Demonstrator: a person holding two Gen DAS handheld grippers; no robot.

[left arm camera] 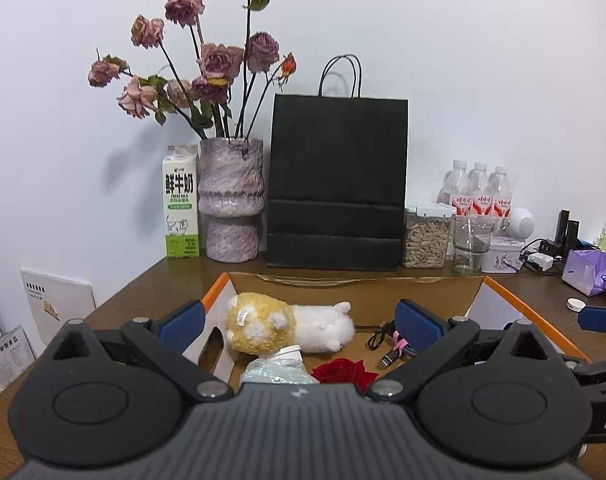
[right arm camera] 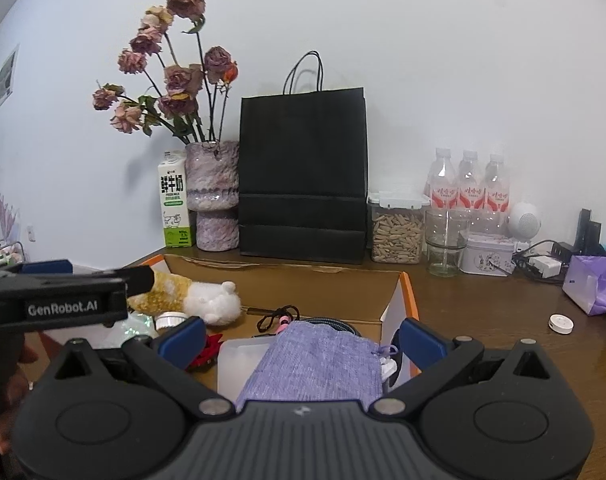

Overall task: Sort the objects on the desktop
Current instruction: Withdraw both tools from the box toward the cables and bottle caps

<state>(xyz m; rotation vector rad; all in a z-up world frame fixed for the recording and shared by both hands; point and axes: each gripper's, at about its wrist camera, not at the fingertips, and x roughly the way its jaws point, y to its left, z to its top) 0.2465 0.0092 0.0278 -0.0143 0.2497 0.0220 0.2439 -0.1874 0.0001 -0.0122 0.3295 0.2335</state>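
Note:
An open cardboard box (left arm camera: 355, 286) with orange edges sits on the brown desk (left arm camera: 143, 296). In it lie a yellow-and-white plush toy (left arm camera: 287, 326), a red rose (left arm camera: 345, 374), a black cable (left arm camera: 383, 336) and a small white-capped bottle (left arm camera: 281, 364). My left gripper (left arm camera: 299, 320) is open above the box, holding nothing. In the right wrist view the box (right arm camera: 407, 300) also holds a purple cloth pouch (right arm camera: 319, 360) on a clear plastic case (right arm camera: 239, 360). My right gripper (right arm camera: 303, 336) is open over the pouch. The left gripper's body (right arm camera: 63, 296) shows at the left.
Along the wall stand a milk carton (left arm camera: 181, 208), a vase of dried roses (left arm camera: 231, 200), a black paper bag (left arm camera: 337, 184), a jar of seeds (left arm camera: 427, 236), a glass (left arm camera: 471, 244), three bottles (left arm camera: 479, 192) and a tin (right arm camera: 487, 258). A purple tissue pack (right arm camera: 595, 284) and small white disc (right arm camera: 561, 323) lie right.

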